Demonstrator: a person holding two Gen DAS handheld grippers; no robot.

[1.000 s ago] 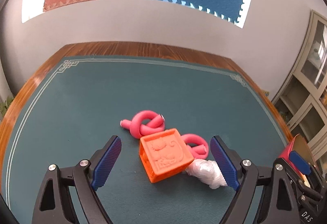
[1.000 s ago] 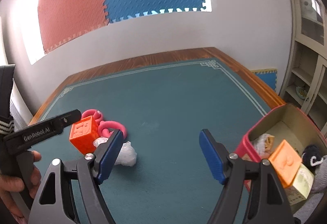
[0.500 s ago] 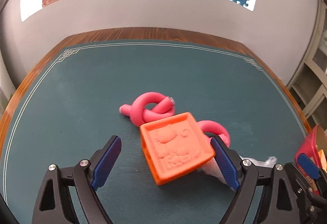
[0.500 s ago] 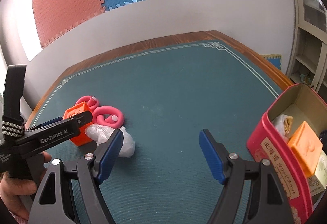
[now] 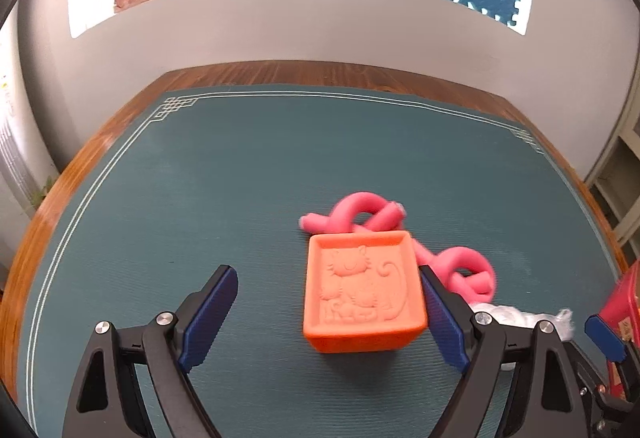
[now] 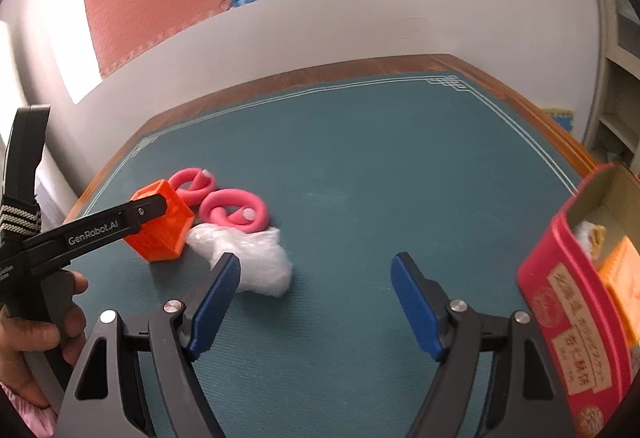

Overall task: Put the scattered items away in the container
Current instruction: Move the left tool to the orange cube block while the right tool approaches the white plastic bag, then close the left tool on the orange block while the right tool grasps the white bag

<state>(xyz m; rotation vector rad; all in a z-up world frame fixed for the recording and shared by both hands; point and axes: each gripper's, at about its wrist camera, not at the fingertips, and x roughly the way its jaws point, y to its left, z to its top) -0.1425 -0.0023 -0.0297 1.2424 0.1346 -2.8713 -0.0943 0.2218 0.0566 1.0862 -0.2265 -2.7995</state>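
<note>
I read the task as partly done. The red container point(image 6: 568, 302) stands at the right edge of the surface point(image 6: 360, 166), and from the right wrist view I see it already holds several things: an orange block point(image 6: 622, 278) against its near wall and something pale and crumpled point(image 6: 588, 234) behind that. I cannot make out the rest of its contents.

Three items are left out on the green mat, bunched together on the left half of the surface, well apart from the container:
- an orange cat-embossed cube point(image 5: 362, 298), open side tipped away from me;
- a pink twisted foam rod point(image 6: 234, 208), lying just behind the cube and touching it;
- a crumpled clear plastic bag point(image 6: 248, 258), just beside the cube and the rod.

My left tool point(image 5: 326, 318) has its jaws wide apart and holds nothing. The cube sits between the fingers but off centre: the right-hand pad point(image 5: 442, 322) is at or against the cube's side, while the left-hand pad point(image 5: 208, 318) stands clear of it. I judge the step in hand to be the grasp of this cube, not yet closed.

My right tool point(image 6: 316, 304) is also spread wide and holds nothing, hovering over bare mat between the bag and the container. The bag is the nearest loose item to it.

By my count, three transfers are left.
</note>
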